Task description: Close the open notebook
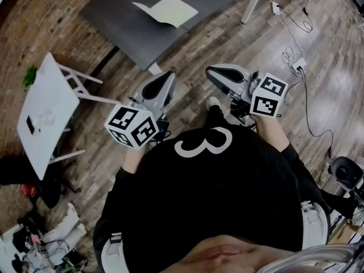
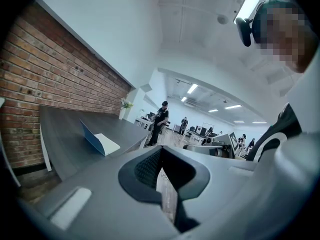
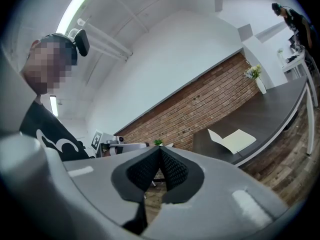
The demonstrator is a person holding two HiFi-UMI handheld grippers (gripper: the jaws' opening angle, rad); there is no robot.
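Note:
The open notebook (image 1: 166, 9) lies on the dark grey table (image 1: 125, 16) at the top of the head view, one pale page flat and its cover raised. In the left gripper view the notebook (image 2: 100, 141) shows a blue cover standing up; in the right gripper view the notebook (image 3: 232, 140) lies on the far tabletop. My left gripper (image 1: 168, 76) and right gripper (image 1: 211, 71) are held in front of the person's chest, well short of the table. Both are shut with nothing between the jaws, as the left gripper (image 2: 160, 151) and right gripper (image 3: 160, 151) show in their own views.
A white table (image 1: 45, 112) with small items stands at the left, a plant (image 1: 29, 75) beside it. Cables and a power strip (image 1: 296, 67) lie on the wooden floor at the right. Clutter fills the lower left. People (image 2: 161, 119) stand far off.

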